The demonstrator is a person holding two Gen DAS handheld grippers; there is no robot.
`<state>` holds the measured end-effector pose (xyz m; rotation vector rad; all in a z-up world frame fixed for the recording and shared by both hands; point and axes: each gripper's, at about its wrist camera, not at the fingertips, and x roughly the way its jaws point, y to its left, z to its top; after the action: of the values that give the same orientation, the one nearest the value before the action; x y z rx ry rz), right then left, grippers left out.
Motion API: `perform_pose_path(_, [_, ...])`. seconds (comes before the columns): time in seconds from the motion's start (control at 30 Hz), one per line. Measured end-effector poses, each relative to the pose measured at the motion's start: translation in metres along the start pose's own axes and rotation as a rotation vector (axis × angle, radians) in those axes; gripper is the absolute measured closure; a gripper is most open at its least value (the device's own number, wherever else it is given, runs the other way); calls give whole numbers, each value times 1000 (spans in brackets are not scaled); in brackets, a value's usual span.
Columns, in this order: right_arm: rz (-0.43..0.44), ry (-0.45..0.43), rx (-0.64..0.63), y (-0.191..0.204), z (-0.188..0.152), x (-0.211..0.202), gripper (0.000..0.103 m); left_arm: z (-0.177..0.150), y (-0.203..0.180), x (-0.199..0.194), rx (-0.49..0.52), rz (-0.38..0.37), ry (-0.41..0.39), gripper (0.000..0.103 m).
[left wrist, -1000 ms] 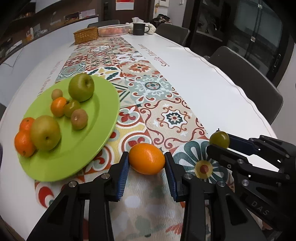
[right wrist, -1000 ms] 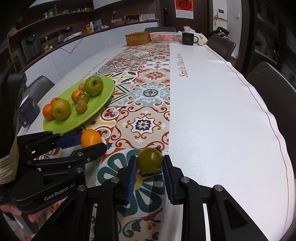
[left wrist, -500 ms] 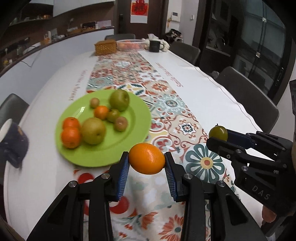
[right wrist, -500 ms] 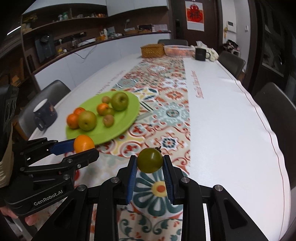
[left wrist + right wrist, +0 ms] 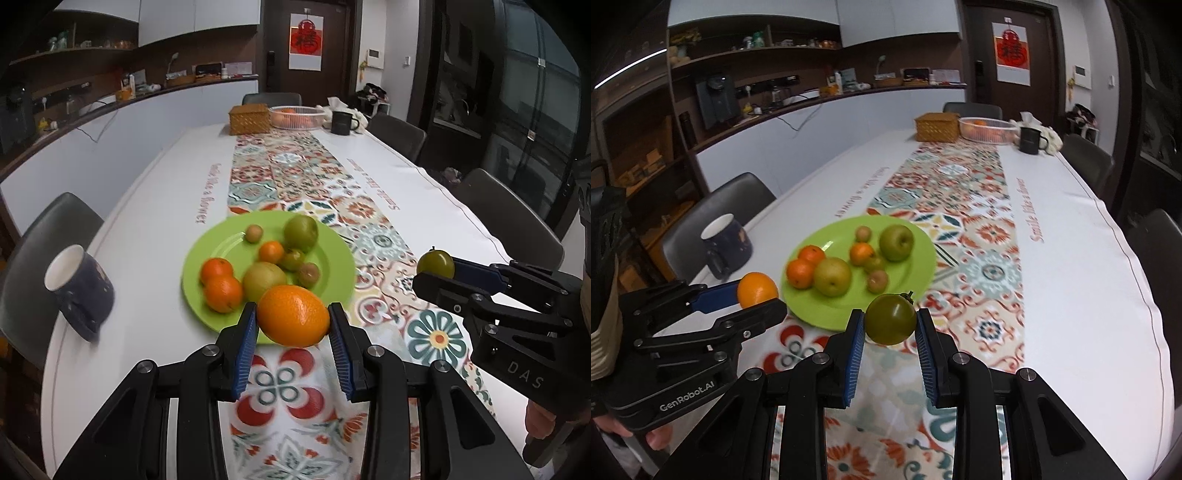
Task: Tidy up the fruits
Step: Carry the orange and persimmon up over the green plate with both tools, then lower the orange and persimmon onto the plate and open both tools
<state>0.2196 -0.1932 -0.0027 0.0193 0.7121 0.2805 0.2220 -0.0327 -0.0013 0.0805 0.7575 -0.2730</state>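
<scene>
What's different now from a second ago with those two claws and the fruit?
Both claws rose from the tablecloth, lifting their fruit: the left claw carries the orange, the right claw the green fruit. Nothing was let go. The fruit on the green plate lies as before.

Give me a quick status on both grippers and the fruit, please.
Left gripper shut on orange. Right gripper shut on green fruit. Both above table; green plate ahead, nothing blocking.

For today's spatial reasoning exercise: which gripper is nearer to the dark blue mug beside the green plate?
Left. The left gripper, holding an orange, is just in front of the mug; the right gripper, holding a green fruit, sits past the plate's other side.
</scene>
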Motion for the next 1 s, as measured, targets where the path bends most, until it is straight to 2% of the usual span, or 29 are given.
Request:
perform_pose_path(0.17, [-1,-5,-30,7,17,12,74,12,10,2,5,17,-18,65])
perform_pose_path(0.47, [14,16,-71,17,44,50,74,37,33,31,1,16,-9,65])
perform_pose_path(0.77, [28,106,-78,22,47,103,74,48,52,78,8,13,45,65])
perform_pose_path(1.0, [34,137,-77,21,45,125,74,45,58,101,0,10,74,63])
